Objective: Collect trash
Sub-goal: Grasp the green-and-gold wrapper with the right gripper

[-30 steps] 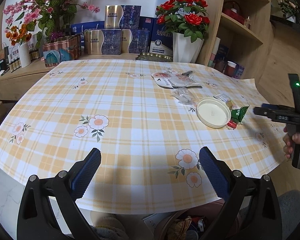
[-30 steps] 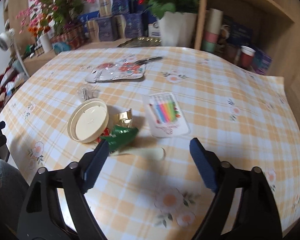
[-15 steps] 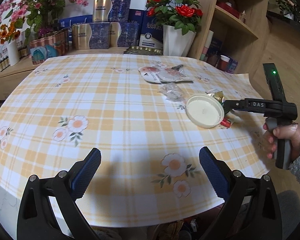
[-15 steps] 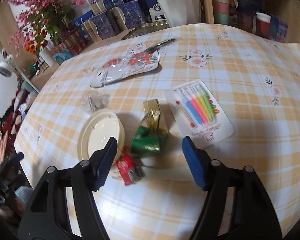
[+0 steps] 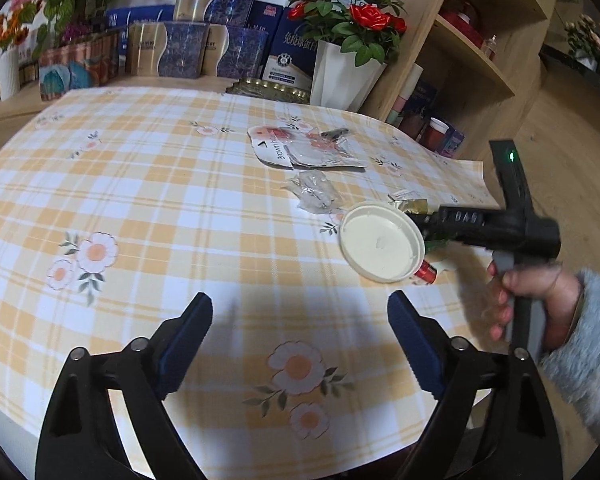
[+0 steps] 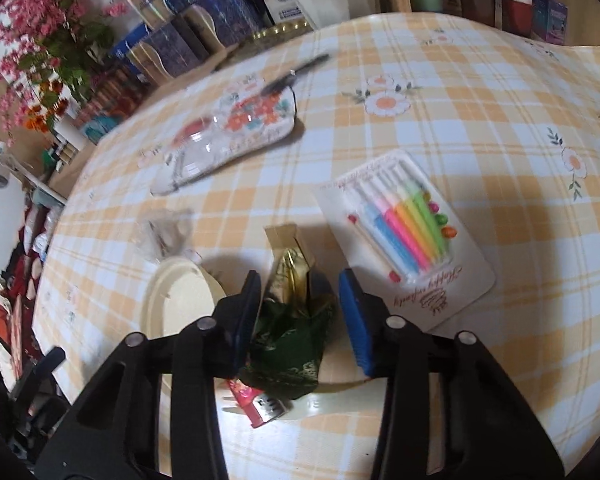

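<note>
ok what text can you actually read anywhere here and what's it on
"DAS": right gripper, on its body.
"Happy" plus an unclear word: candle pack.
"BROWN", partly cut off: flat white packet.
Chinese print on the blue box: too small to read.

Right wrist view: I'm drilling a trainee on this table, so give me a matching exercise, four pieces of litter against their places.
Things:
1. green wrapper
2. candle pack
3. cream lid
4. red packet

Places:
A. beside the left finger's outer side
B. nearest the camera, below the green piece
C. right of the right finger, flat on the cloth
D. between the closing jaws of the right gripper

Pairs: 1-D, 2-C, 3-A, 4-B
</note>
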Demonstrator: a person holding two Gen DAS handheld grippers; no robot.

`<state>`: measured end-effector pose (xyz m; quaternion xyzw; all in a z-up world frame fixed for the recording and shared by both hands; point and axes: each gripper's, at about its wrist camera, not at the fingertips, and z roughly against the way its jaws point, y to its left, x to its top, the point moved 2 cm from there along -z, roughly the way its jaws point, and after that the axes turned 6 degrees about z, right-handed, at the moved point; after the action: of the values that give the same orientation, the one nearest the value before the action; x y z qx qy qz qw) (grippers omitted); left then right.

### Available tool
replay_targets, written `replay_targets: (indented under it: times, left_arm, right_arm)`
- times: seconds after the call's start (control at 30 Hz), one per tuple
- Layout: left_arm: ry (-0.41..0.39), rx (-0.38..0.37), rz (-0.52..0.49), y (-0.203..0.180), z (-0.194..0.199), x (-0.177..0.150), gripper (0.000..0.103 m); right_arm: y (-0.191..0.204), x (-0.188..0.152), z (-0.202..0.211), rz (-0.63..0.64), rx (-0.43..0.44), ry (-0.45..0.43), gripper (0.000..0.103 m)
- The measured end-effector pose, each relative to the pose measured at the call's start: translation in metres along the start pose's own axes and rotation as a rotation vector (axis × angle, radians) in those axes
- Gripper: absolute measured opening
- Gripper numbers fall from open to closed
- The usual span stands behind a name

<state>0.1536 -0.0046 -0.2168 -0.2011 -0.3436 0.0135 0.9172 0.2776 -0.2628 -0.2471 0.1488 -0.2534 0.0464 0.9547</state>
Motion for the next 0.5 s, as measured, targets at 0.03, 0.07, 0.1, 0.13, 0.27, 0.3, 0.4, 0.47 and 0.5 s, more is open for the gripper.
replay_targets:
  times: [0.03,0.07,0.1,0.13,0.27,0.3,0.4,0.47,0.5]
  left_arm:
    - [0.003,-0.007,0.008,-0.001,-0.003,0.002,0.082]
    - [0.009,-0.013,0.015,-0.002,-0.006,0.004,0.079]
    - [0.018,-0.020,0.021,-0.003,-0.010,0.005,0.074]
    - [0.027,-0.028,0.027,-0.005,-0.014,0.007,0.071]
    - [0.069,-0.060,0.052,-0.012,-0.034,0.016,0.054]
    - [0.077,-0.063,0.056,-0.014,-0.042,0.020,0.051]
    - [0.105,-0.074,0.059,-0.021,-0.060,0.027,0.043]
    - [0.125,-0.071,0.059,-0.024,-0.073,0.031,0.040]
    - [0.133,-0.072,0.062,-0.025,-0.077,0.032,0.037]
  right_arm:
    - [0.001,-0.001,-0.001,0.014,-0.010,0.000,0.036]
    - [0.003,-0.002,0.000,0.030,-0.019,-0.003,0.035]
    - [0.004,-0.003,0.001,0.038,-0.021,-0.008,0.034]
    - [0.004,-0.004,0.004,0.047,-0.022,-0.020,0.033]
    - [0.000,-0.009,0.026,0.041,-0.039,-0.110,0.031]
    - [-0.001,-0.010,0.031,0.031,-0.039,-0.127,0.031]
    - [-0.006,-0.018,0.050,-0.007,-0.023,-0.180,0.031]
    - [-0.008,-0.025,0.060,-0.026,-0.008,-0.205,0.031]
    - [-0.008,-0.029,0.065,-0.033,-0.002,-0.215,0.031]
